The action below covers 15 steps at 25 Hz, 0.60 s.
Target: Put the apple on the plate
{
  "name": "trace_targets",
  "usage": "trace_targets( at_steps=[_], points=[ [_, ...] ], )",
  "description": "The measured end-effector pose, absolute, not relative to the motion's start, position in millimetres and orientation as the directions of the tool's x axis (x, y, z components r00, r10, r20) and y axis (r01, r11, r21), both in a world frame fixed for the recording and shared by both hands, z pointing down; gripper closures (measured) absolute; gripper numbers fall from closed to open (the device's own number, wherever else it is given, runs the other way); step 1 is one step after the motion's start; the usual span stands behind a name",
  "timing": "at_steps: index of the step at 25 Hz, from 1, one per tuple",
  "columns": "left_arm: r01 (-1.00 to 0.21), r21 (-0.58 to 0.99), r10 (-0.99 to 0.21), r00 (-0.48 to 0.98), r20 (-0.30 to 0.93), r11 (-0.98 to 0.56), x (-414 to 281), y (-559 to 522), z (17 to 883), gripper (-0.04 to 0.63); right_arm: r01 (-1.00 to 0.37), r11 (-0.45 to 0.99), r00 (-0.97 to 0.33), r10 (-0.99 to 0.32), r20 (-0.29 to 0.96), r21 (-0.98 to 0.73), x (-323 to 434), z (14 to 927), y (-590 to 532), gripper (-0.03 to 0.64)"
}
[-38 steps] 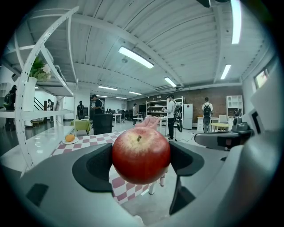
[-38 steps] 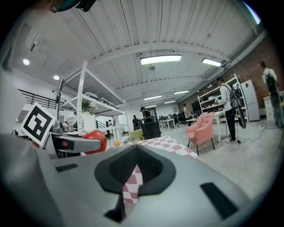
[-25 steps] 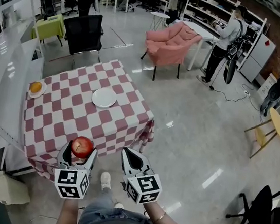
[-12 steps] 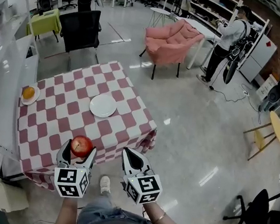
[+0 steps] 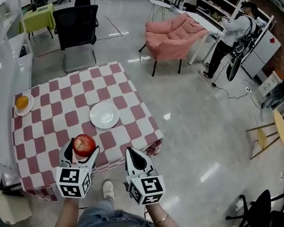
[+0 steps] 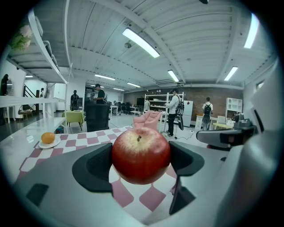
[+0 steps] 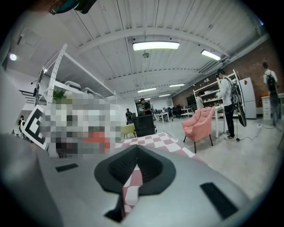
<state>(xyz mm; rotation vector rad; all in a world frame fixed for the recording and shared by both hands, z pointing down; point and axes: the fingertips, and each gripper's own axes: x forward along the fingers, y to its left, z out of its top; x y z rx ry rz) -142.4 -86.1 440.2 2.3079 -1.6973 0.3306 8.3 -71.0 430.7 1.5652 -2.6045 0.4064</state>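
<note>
The left gripper (image 5: 82,149) has the red apple (image 5: 84,144) between its two jaws. The jaws are open just as wide as the apple and press on it from both sides, so the apple sits up in the air with its stem on top. It hangs over the near side of the table (image 5: 55,99), which has a pink and white checked cloth. The white plate (image 5: 104,115) lies in the middle of the table, past the apple and a little to the right, and there is nothing on it. The apple and the plate are near but not touching. The right gripper (image 5: 133,156) is beside the left one, by the table's near edge, and its jaws are pressed together with nothing in them. Far off on the left side of the table is an orange (image 5: 22,102) on a small dish. I think this is the carrying step: the apple is held and needs to get to the plate. The next move is to reach forward until the apple is over the plate, go down slowly, and then open the jaws gently, because a round apple can roll off.
</note>
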Motion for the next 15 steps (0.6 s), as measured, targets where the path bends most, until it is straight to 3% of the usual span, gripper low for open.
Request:
trace_targets(
  at_steps=[15],
  points=[
    [-0.938, 0.088, -0.867, 0.345, 0.359, -0.336, -160.2, -173.1, 455.1, 0.192, -0.908, 0.384, -0.415, -0.875, 0.248, -0.164, -6.6, 441.9, -151.8, 0.606]
  ],
)
